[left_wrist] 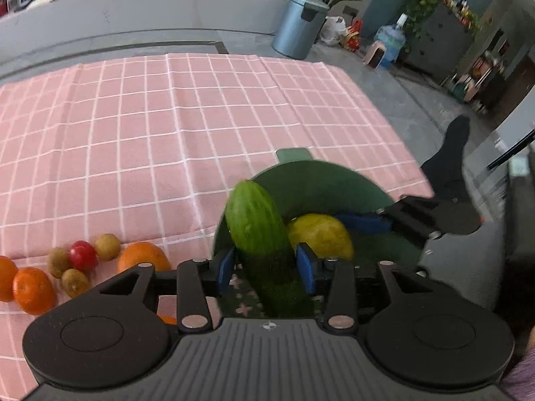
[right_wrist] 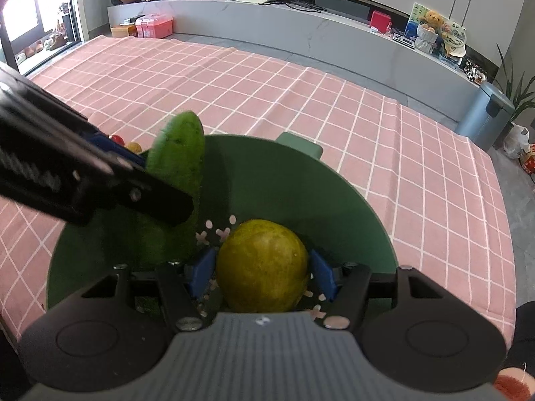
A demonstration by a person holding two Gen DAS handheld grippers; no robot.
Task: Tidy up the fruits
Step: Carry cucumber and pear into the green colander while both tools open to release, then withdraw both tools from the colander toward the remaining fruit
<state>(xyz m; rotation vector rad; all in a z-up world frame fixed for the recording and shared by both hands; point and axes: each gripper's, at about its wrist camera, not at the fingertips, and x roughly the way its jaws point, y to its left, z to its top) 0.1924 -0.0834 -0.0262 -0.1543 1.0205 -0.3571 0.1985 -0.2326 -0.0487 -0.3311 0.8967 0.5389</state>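
A green colander bowl (left_wrist: 317, 173) (right_wrist: 301, 183) stands on the pink checked cloth. A cucumber (left_wrist: 254, 220) (right_wrist: 177, 153) leans upright inside it against the near-left rim. My left gripper (left_wrist: 265, 264) has the cucumber between its blue pads, which stand just off its sides, so it is open. A round yellow-green fruit (right_wrist: 262, 264) (left_wrist: 321, 235) sits low in the bowl, and my right gripper (right_wrist: 262, 267) is shut on it. One of the right gripper's fingers (left_wrist: 364, 223) shows behind that fruit. Left of the bowl lie oranges (left_wrist: 33, 289), a cherry tomato (left_wrist: 83, 254) and small brown fruits (left_wrist: 107, 246).
The pink cloth (left_wrist: 167, 117) spreads wide over the floor beyond the bowl. A blue-grey bin (left_wrist: 299, 26) stands past its far edge. A person's black-socked foot (left_wrist: 448, 160) rests at the cloth's right edge. A low grey ledge runs along the back.
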